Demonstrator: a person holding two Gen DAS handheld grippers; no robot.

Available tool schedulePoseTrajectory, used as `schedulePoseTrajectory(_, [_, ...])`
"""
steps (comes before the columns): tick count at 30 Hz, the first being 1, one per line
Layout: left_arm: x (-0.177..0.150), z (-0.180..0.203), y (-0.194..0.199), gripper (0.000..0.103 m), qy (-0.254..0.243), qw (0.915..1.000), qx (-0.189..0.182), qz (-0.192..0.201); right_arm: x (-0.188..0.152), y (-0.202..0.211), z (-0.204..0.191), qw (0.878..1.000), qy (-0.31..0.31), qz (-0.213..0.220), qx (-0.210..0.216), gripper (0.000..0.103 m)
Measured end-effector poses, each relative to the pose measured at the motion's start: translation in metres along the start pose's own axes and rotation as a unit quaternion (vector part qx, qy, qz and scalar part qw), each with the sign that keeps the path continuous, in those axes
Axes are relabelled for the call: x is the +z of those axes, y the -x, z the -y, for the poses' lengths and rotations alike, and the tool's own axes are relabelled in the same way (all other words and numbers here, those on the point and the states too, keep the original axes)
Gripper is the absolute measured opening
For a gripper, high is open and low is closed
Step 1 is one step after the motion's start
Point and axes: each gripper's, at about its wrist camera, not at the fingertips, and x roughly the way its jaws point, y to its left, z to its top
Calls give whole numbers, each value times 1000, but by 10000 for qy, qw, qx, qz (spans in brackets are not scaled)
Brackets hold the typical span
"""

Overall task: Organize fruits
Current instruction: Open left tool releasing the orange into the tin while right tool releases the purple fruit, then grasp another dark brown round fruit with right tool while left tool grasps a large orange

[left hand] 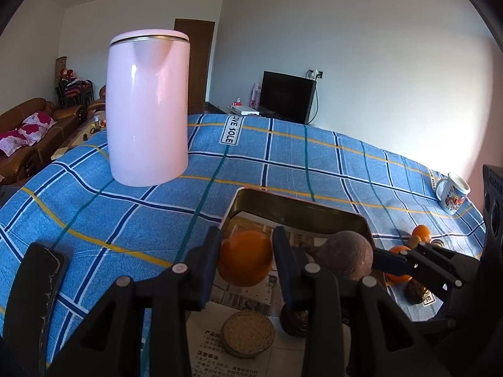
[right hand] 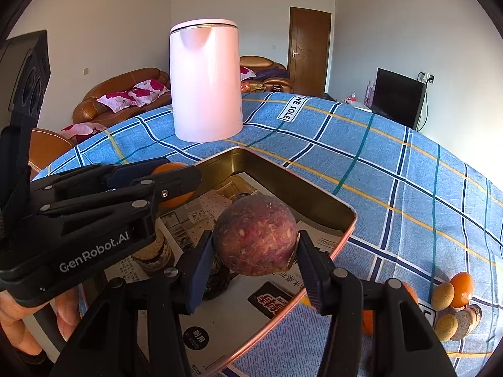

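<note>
A: Left wrist view first. What has the left gripper got?

B: An orange, pinched between its pads, jaws narrow around it. It hangs over the tin, which is lined with printed paper.

A: Anything already in the tin?

B: A round tan cake and a dark fruit lie on the paper, partly behind the fingers. To the right, the right gripper comes in holding a purple-brown fruit. Beyond it, loose oranges lie on the blue checked cloth. A pink kettle stands further back, a mug at the far right, and a phone near the left edge.

A: And the right wrist view?

B: The right gripper clamps the purple-brown fruit from both sides, jaws moderately wide, above the tin. The left gripper, held by a hand, sits left with the orange in its tips. More oranges and small tan fruits rest on the cloth at right.
</note>
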Motion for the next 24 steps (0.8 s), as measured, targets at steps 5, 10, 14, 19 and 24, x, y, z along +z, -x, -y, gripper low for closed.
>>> schedulePoseTrajectory(5, [0,6,8,38,-14,9999,-85,89,-2,18,-1,9997,3,231,-51,60])
schedulePoseTrajectory(10, [-6,18,29,58,-74,9993,-185,328,-25,58,27,9988,-107,432,-223,67])
schedulePoseTrajectory(14, [-12,43,36,58,-222,9982,-413,383,-52,83,71,9968,-465,342,-547,70])
schedulePoseTrajectory(19, [-16,80,37,61,-569,9956,-670,337,-67,84,99,9959,-675,38,-595,70])
schedulePoseTrajectory(24, [-19,99,33,61,-773,9941,-733,225,-62,69,97,9968,-675,-222,-365,70])
